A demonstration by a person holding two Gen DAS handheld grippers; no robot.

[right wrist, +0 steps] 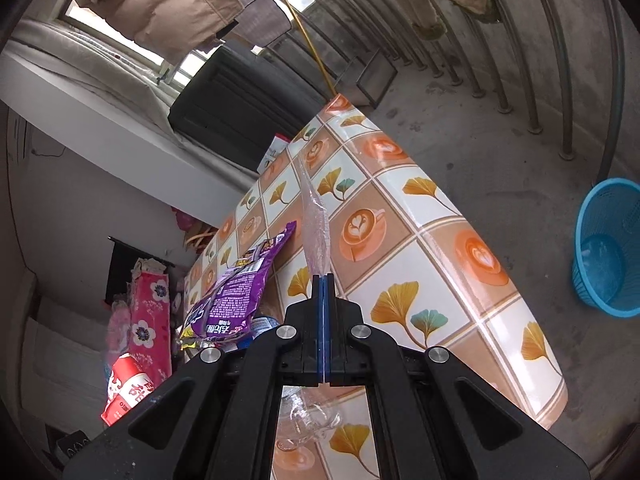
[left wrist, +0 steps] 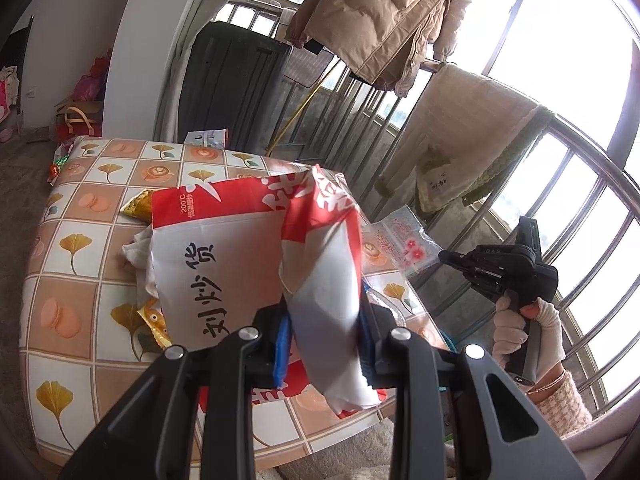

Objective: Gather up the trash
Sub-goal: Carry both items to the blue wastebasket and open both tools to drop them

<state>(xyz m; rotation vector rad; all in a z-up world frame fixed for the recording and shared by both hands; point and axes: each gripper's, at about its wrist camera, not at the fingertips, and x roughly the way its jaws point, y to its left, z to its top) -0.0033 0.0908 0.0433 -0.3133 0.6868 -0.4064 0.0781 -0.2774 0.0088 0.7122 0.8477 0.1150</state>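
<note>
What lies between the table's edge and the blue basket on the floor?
In the right wrist view, only bare grey concrete floor lies between the table edge and the blue basket; nothing stands on that stretch.

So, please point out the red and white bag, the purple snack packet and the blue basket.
red and white bag (left wrist: 224,256): left wrist view, white printed face.
purple snack packet (right wrist: 240,284): right wrist view, purple back panel.
blue basket (right wrist: 612,200): right wrist view, upper rim.

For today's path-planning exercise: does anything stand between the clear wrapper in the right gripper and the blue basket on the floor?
Nothing visible does. The clear wrapper hangs over the table; bare floor separates the table's edge from the blue basket.
</note>
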